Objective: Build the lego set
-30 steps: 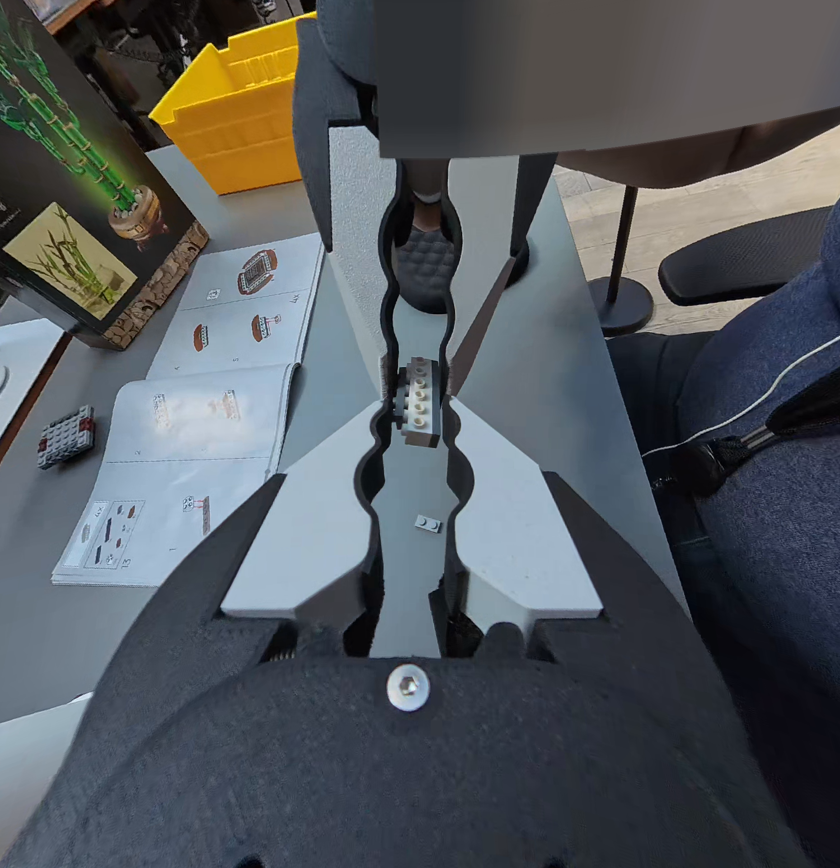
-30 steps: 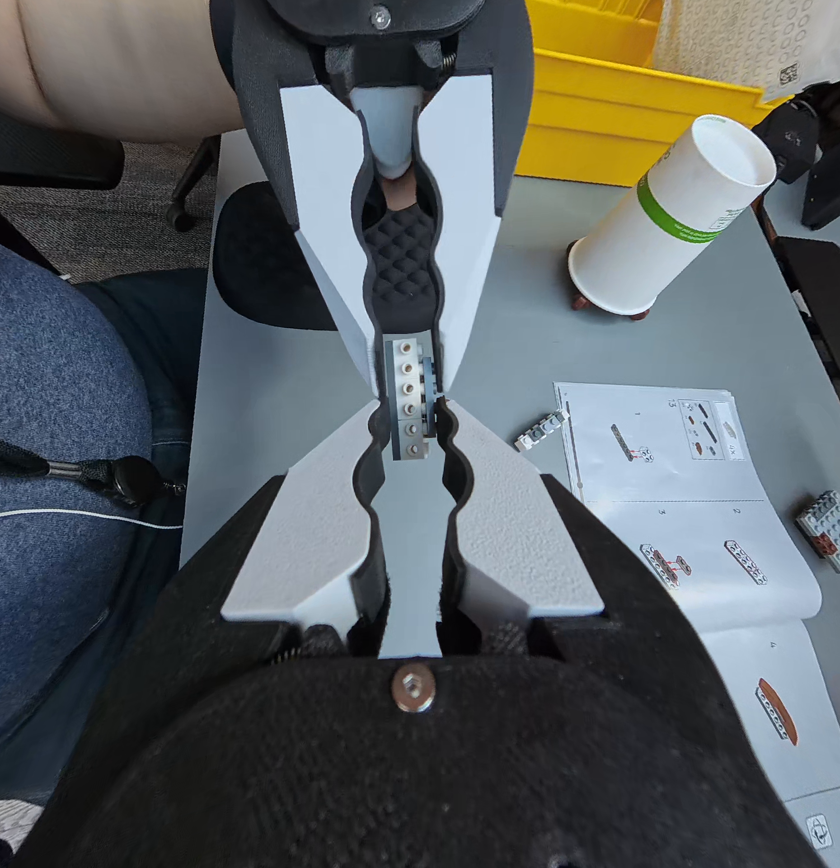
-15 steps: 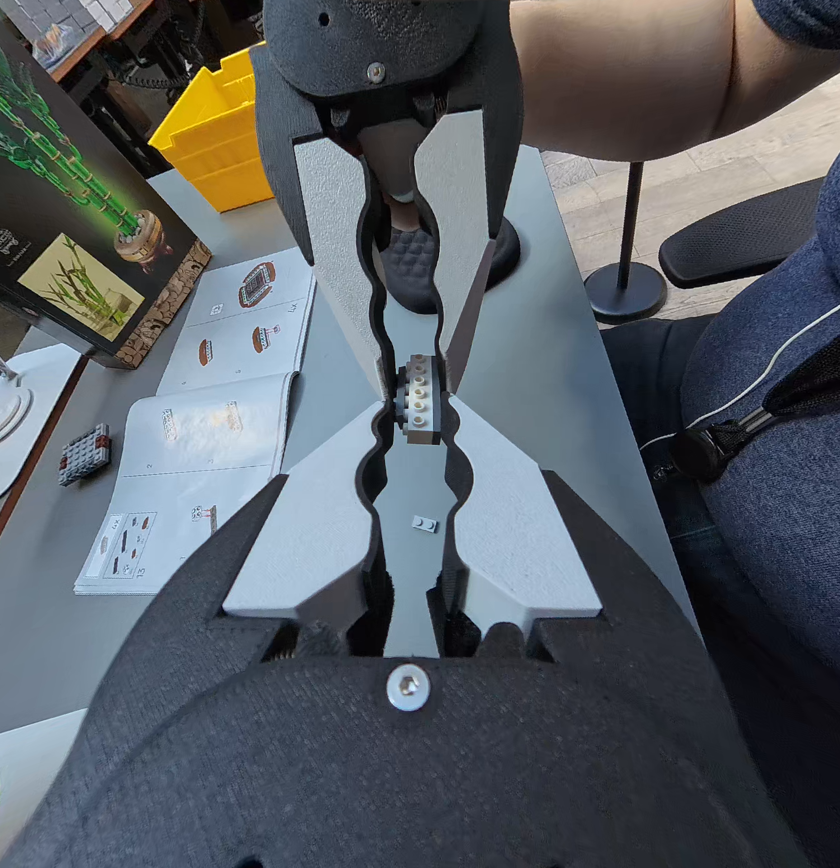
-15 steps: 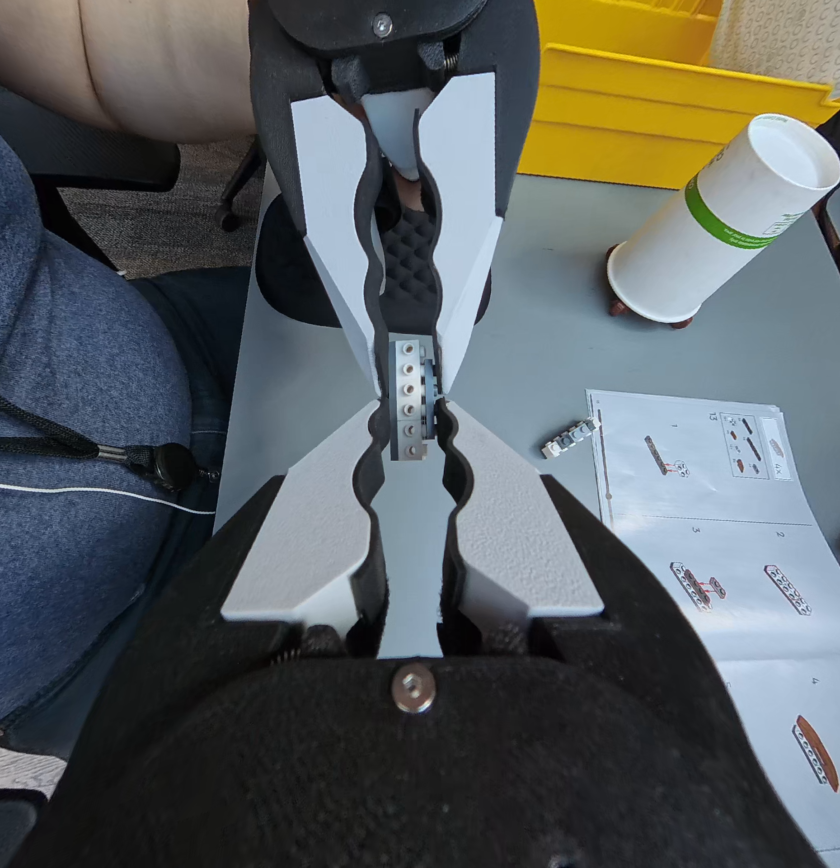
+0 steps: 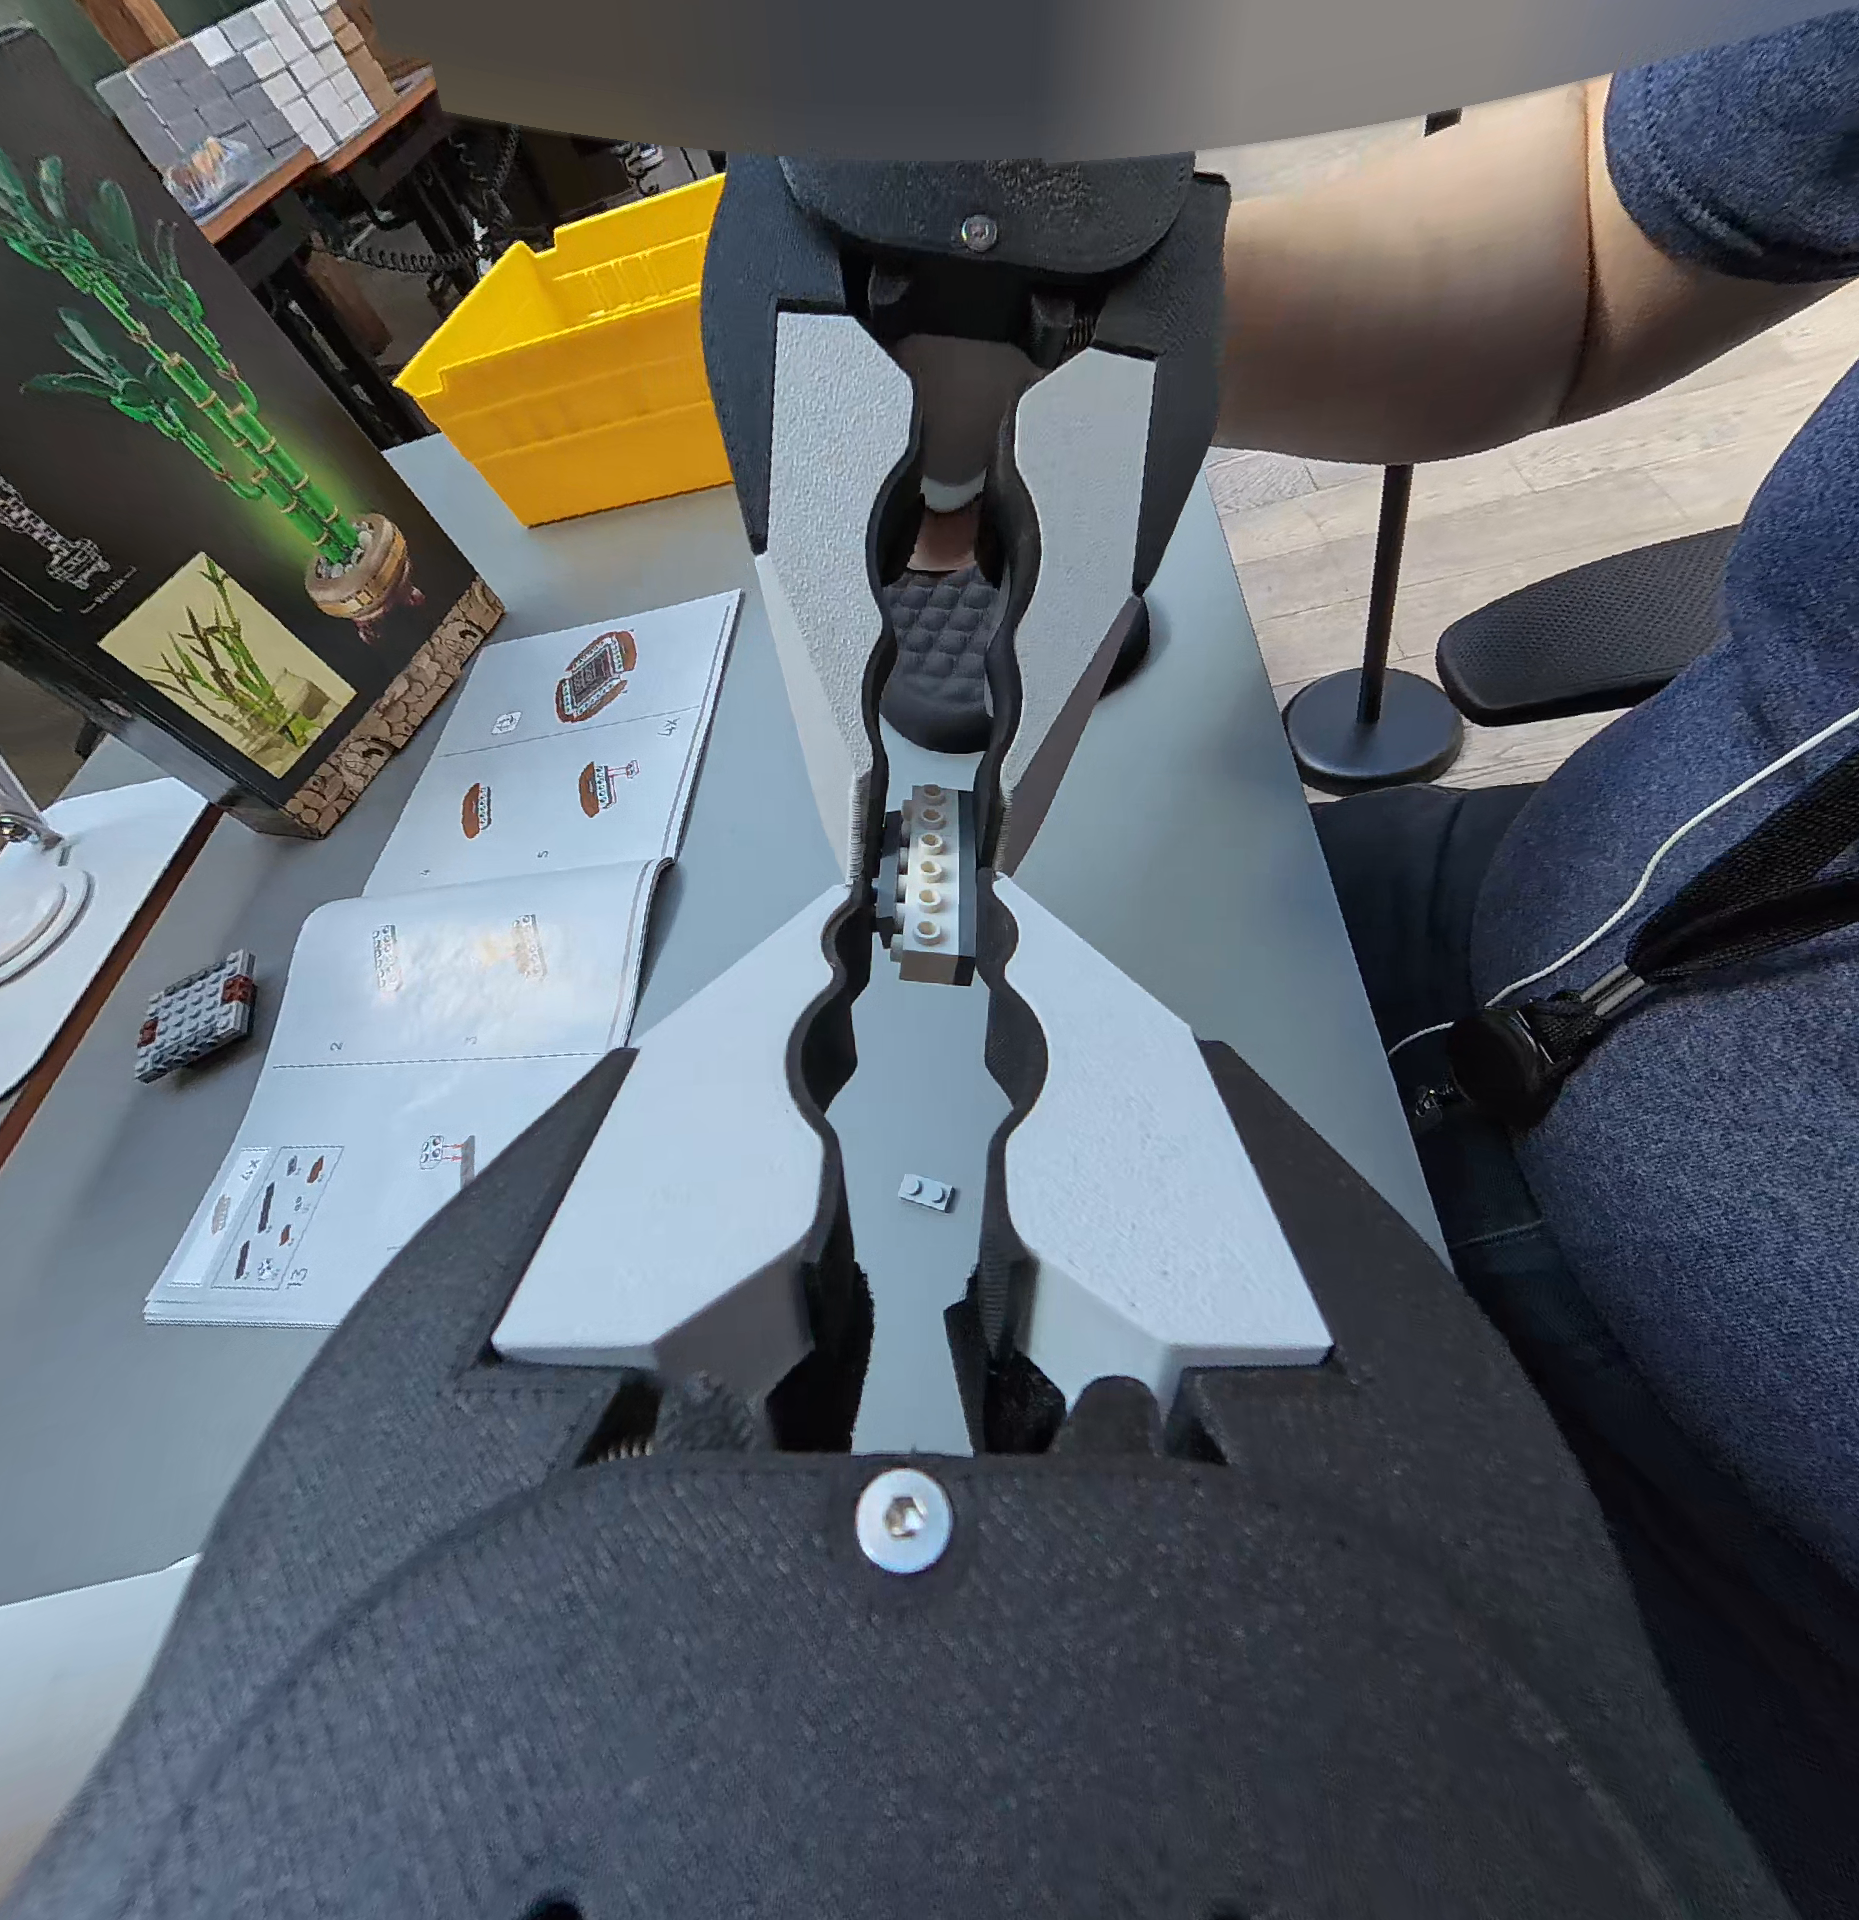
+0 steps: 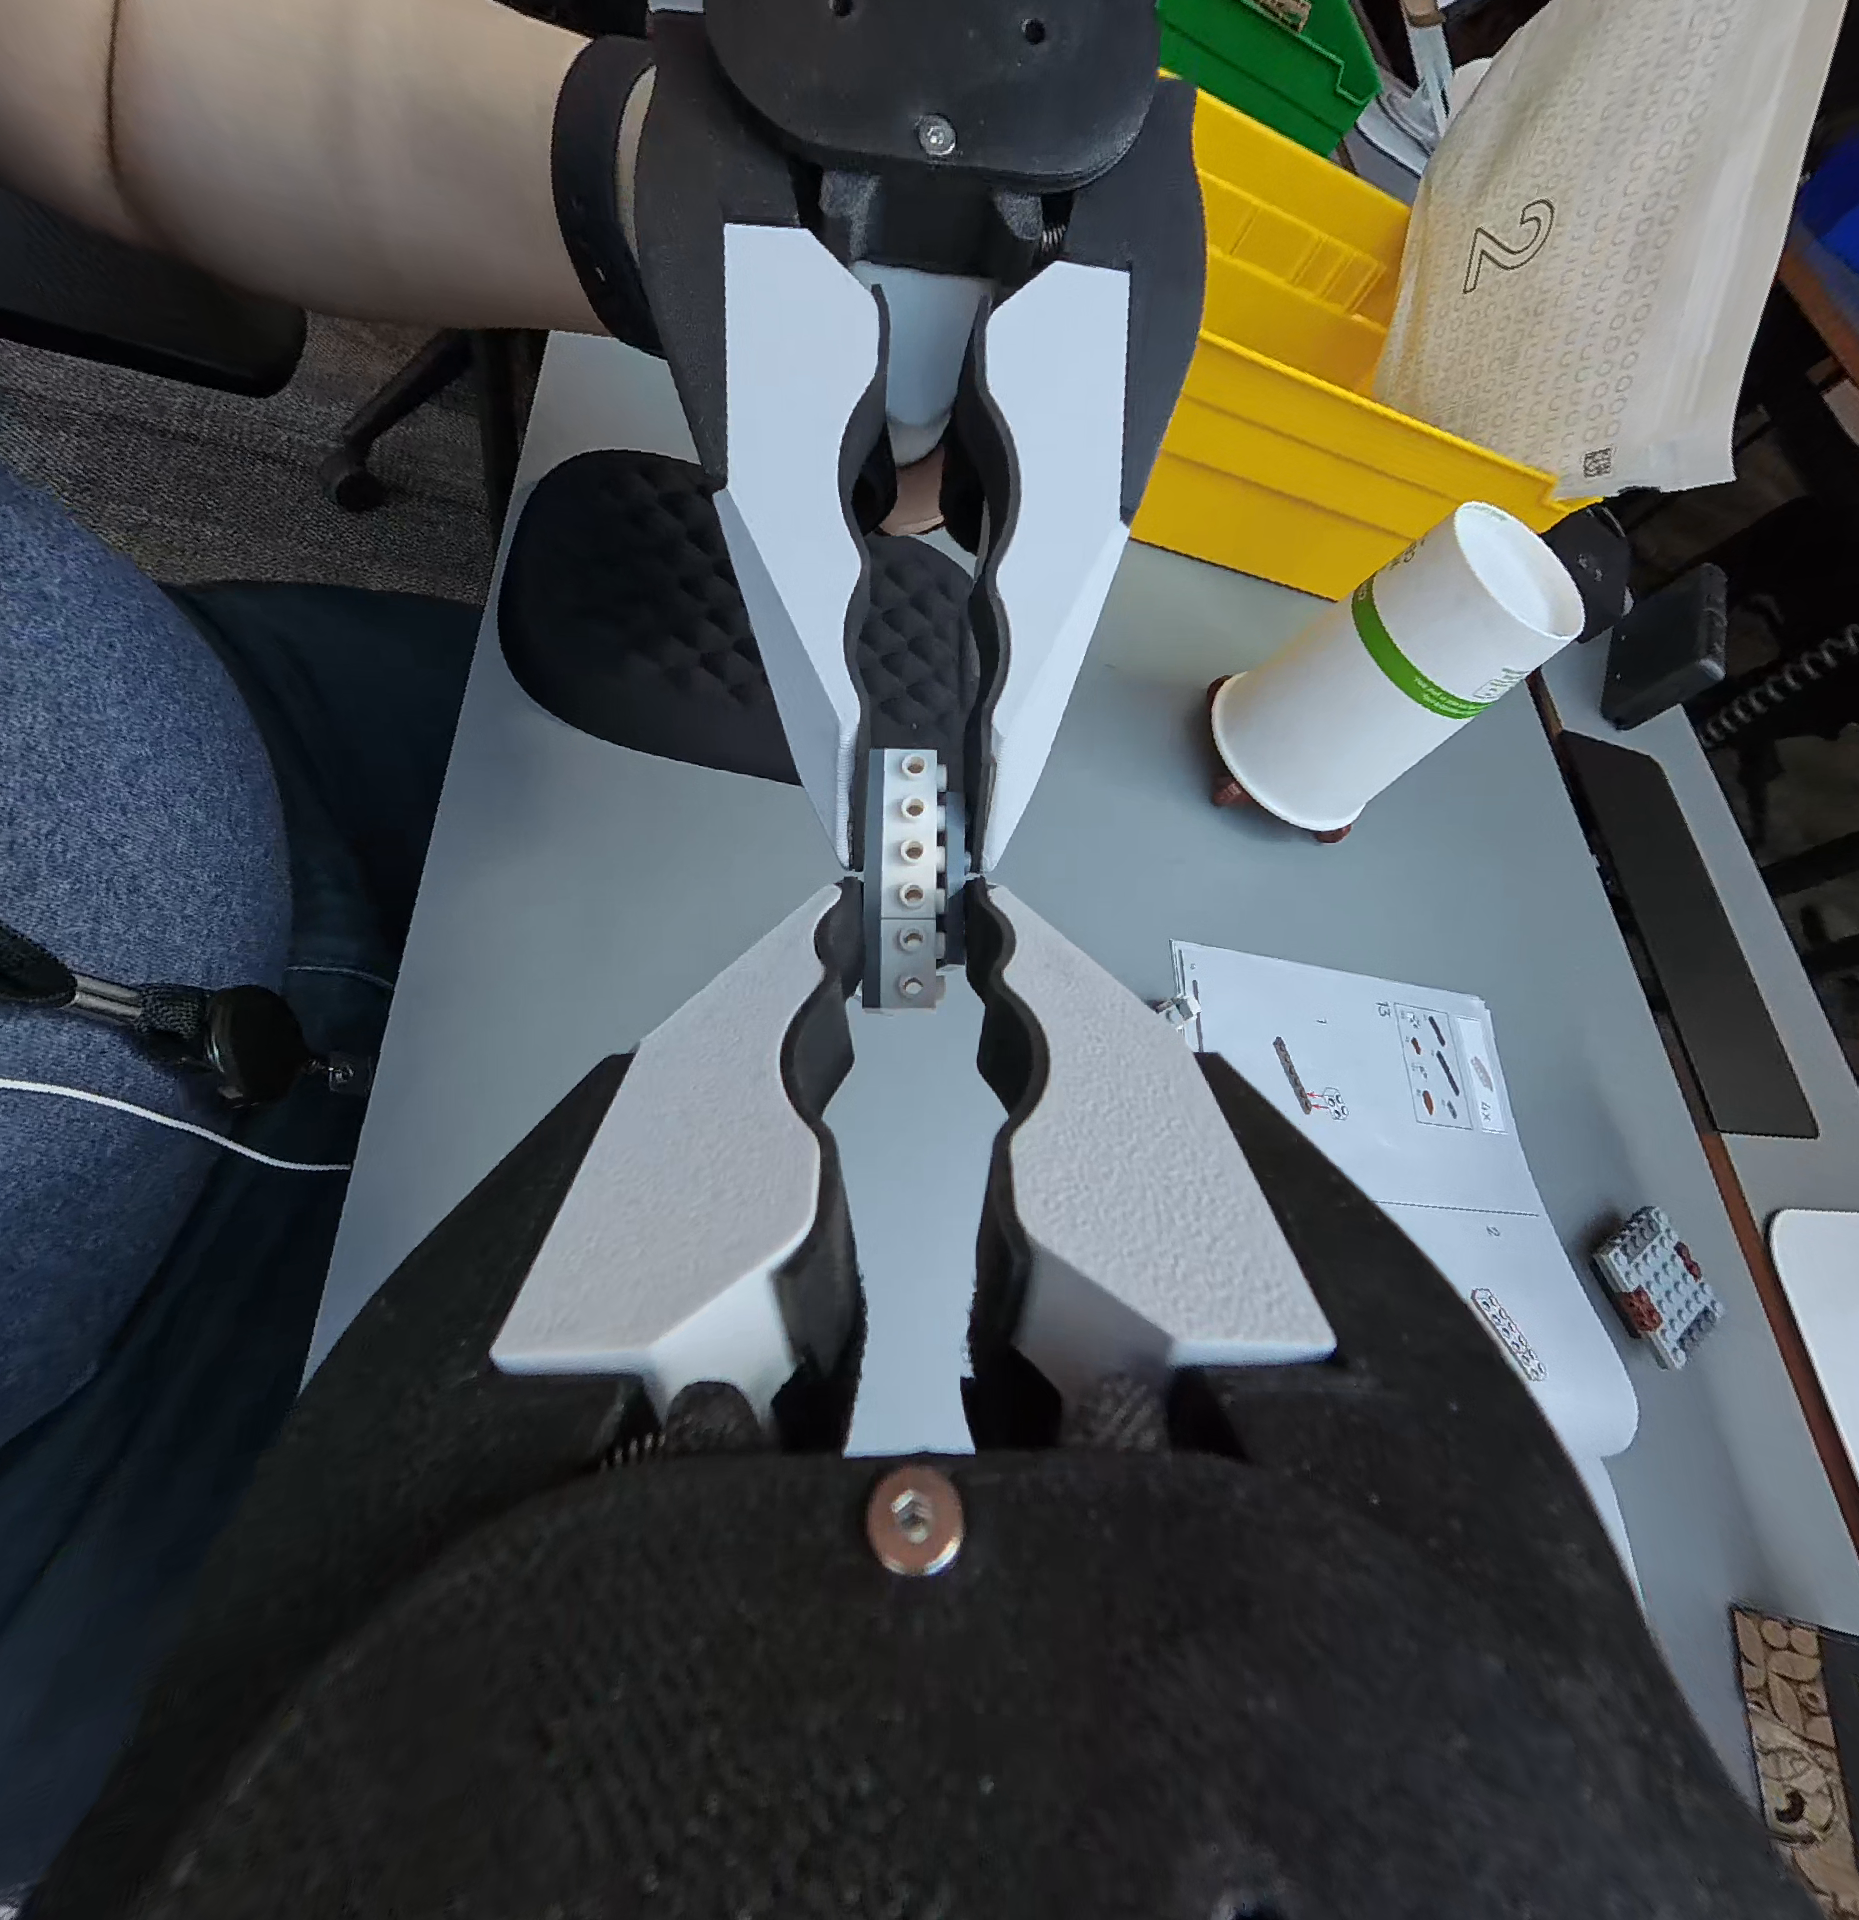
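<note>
A short grey lego assembly (image 5: 933, 883) with a white studded strip hangs above the grey table (image 5: 1112, 935). It also shows in the right wrist view (image 6: 907, 883). My left gripper (image 5: 920, 914) is shut on one end of it. My right gripper (image 6: 904, 909) is shut on the other end. The two grippers meet tip to tip, pointing at each other. A small grey two-stud plate (image 5: 927, 1192) lies on the table below the left gripper.
An open instruction booklet (image 5: 468, 966) and a small grey and brown build (image 5: 196, 1013) lie on the table. The lego box (image 5: 177, 416) and a yellow bin (image 5: 582, 353) stand behind. A paper cup (image 6: 1392, 665), upside down, rests on brown pieces. A black pad (image 6: 634, 613) sits near the table's edge. Only a small space, under 4 cm, lies between the two pairs of fingers.
Both grippers stay shut on the assembly, tip to tip. The pair has drifted a little over the table, so more of the far side shows in both views.
</note>
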`<state>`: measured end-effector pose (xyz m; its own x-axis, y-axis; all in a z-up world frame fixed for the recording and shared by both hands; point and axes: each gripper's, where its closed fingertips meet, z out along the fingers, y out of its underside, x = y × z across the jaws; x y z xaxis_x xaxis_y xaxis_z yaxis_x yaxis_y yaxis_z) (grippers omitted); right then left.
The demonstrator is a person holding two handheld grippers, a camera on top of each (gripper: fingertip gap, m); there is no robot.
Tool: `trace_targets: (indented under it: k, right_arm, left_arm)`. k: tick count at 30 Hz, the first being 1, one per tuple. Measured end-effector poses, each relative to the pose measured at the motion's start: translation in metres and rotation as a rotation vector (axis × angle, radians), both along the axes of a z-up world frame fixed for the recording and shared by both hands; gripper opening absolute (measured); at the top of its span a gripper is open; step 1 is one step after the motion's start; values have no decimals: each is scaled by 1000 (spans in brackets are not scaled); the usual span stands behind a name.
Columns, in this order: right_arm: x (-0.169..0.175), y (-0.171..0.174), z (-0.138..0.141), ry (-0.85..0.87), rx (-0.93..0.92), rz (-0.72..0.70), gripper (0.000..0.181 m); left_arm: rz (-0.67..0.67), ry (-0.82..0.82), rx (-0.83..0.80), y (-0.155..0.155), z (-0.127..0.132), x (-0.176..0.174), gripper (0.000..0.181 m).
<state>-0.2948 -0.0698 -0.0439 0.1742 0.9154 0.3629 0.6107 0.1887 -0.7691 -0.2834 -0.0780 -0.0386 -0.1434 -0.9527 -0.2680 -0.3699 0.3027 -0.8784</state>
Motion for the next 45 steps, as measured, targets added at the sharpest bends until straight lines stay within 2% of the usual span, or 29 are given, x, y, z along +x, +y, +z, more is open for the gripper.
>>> trace_targets:
  k: [5, 11, 21, 29, 31, 36, 40, 45]
  right_arm:
    - [0, -1, -7, -35, 2, -11, 17]
    - [-4, -5, 6, 160, -167, 41, 20]
    - [-3, -7, 19, 323, -79, 83, 20]
    - [-1, -10, 20, 386, -152, 104, 22]
    - [1, -6, 16, 384, -162, 77, 33]
    - [5, -9, 17, 441, -227, 99, 28]
    - [7, -12, 20, 503, -362, 113, 29]
    - [8, -17, 28, 597, -484, 153, 22]
  left_arm:
    - [-2, 11, -15, -2, -8, -1, 18]
    - [-19, -48, -103, -4, 3, -4, 18]
    - [-9, -160, -165, -6, 17, -3, 18]
    - [-8, -178, -140, -8, 18, -1, 18]
    - [-12, -174, -129, -9, 18, -1, 18]
    - [-10, -170, -103, -9, 20, -2, 18]
    - [-13, -179, -86, -10, 23, -2, 18]
    - [-14, -187, -73, -11, 25, -2, 18]
